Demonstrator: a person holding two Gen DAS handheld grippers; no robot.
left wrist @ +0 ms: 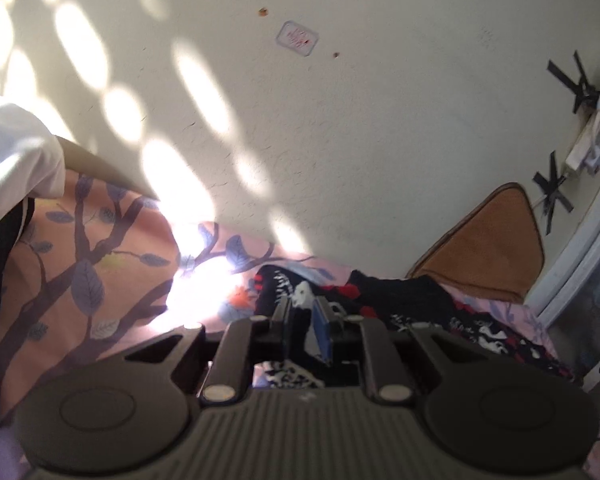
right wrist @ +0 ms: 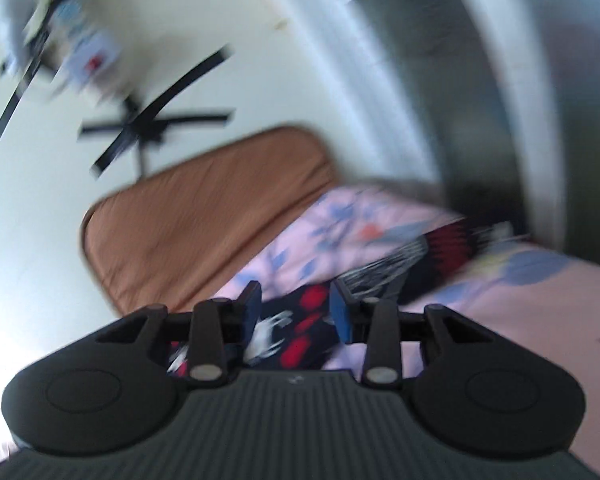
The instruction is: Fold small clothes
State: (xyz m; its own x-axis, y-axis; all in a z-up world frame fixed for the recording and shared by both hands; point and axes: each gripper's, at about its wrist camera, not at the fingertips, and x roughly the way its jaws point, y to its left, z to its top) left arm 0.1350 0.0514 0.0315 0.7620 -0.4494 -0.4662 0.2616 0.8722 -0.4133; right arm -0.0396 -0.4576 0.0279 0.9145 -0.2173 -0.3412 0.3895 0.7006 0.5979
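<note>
Your left claw pinches the black patterned cloth tight, while your right claw sits wide open just over it.

Home bedroom — floral bedsheet, brown cushion

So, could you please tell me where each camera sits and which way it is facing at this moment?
Left wrist: sits on the left gripper, low over the floral bedsheet, facing the cream wall; the gripper is shut on the dark patterned garment.
Right wrist: sits on the right gripper, facing the brown cushion; blurred, the open gripper straddles the garment.
Shared: garment, cushion, sheet, black tape on the wall.
</note>
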